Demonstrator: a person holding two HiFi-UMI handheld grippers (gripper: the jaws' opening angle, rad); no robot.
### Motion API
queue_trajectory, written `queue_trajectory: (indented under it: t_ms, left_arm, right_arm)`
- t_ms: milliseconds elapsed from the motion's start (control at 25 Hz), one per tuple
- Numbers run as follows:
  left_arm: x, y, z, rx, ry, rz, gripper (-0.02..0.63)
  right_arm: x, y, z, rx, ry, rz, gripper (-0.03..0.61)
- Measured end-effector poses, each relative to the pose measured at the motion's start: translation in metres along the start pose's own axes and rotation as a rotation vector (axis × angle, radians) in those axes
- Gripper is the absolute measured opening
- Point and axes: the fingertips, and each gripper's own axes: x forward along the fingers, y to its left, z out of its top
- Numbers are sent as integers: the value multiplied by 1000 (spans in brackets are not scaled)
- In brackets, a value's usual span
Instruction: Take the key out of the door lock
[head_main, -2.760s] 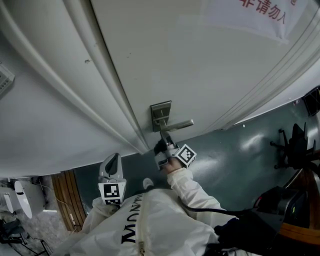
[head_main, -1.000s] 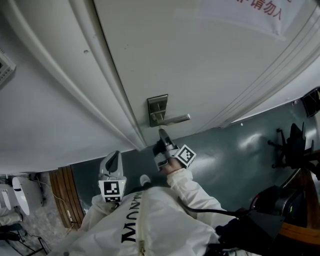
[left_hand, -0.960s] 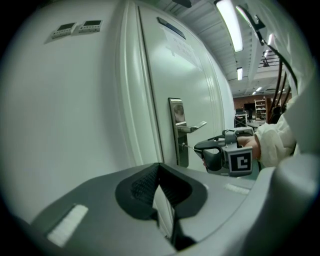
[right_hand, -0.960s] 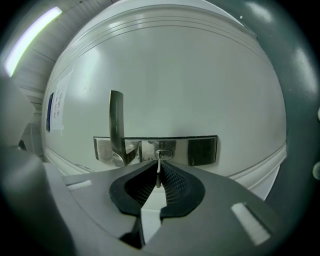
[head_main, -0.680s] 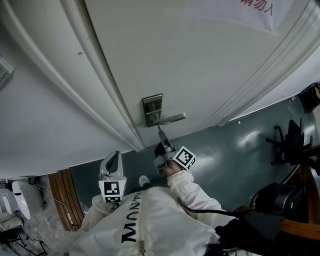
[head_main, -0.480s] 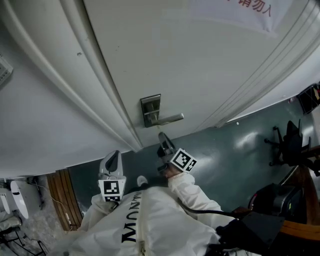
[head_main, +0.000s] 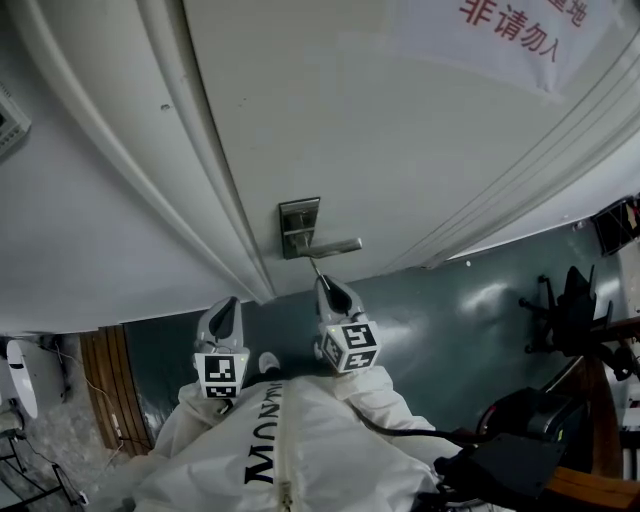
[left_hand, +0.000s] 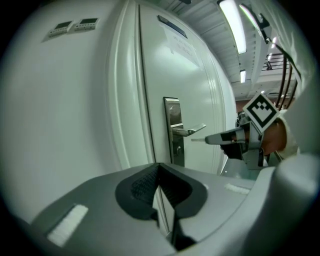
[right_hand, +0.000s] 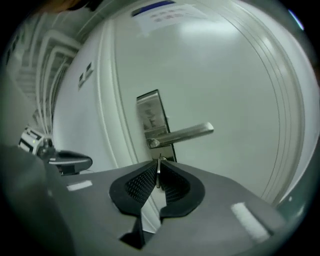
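Right gripper view: see key clenched edge-up in fingers of right gripper, long axis aimed far at lock plate under lever, tip prob. just clear, so draw straight nearward; left gripper shut empty, farther left.

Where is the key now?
In the right gripper view the key is held in the right gripper's jaws, just below the door handle, clear of the lock plate.
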Motion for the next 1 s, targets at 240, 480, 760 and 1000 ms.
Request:
queue_trajectory:
  t_ms: [240,480,760,1000]
  left_arm:
    - [11,-14,-1,-22,21,32,0]
    - [8,-26,9,-25,30,118,0]
    - [-8,-40,5,-52,53,203,0]
    - [-36,-51,-5,-37,12,155,0]
  right_arm:
    - [-17,9,21,-347,-13,17,8]
    - [-30,1,26,-314,-26,134,8]
    - [-47,-9,20,-288,-30,204,9]
    - [-82,2,4,-286,-40,143,11]
